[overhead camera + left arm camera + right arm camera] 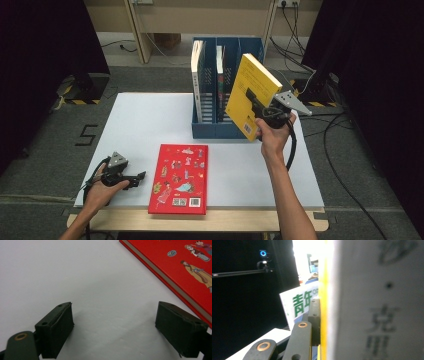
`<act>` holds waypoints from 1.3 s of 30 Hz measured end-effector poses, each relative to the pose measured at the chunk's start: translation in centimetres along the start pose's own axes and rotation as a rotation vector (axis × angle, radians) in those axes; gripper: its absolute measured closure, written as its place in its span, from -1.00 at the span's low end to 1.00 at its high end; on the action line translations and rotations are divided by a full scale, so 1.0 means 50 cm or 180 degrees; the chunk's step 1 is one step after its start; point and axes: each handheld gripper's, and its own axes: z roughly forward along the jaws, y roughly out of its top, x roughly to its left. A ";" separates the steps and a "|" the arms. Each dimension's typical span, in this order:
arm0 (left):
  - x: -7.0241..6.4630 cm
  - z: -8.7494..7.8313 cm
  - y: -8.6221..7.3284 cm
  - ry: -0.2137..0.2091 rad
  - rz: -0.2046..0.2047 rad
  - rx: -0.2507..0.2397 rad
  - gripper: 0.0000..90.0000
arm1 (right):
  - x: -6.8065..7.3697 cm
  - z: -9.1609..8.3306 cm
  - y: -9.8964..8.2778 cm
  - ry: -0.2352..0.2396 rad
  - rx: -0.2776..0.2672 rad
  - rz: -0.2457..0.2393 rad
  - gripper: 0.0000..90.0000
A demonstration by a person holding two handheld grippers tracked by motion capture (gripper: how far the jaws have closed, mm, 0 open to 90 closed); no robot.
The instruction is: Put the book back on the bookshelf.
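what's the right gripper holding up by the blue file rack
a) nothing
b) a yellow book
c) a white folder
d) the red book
b: the right gripper is clamped on the yellow book, lifted above the table beside the blue file rack, while the red book lies flat on the table.
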 end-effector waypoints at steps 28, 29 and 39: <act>-0.001 0.000 0.000 0.0002 0.0001 0.0000 -0.70 | -0.023 0.198 -0.017 -0.0543 0.0185 -0.0076 0.68; -0.001 0.000 0.000 0.0001 0.0001 -0.0001 -0.70 | -0.023 0.202 -0.018 -0.0556 0.0200 -0.0063 0.67; 0.000 0.000 0.000 0.0003 0.0007 0.0004 -0.70 | -0.026 0.253 -0.038 -0.0692 0.0250 -0.0093 0.67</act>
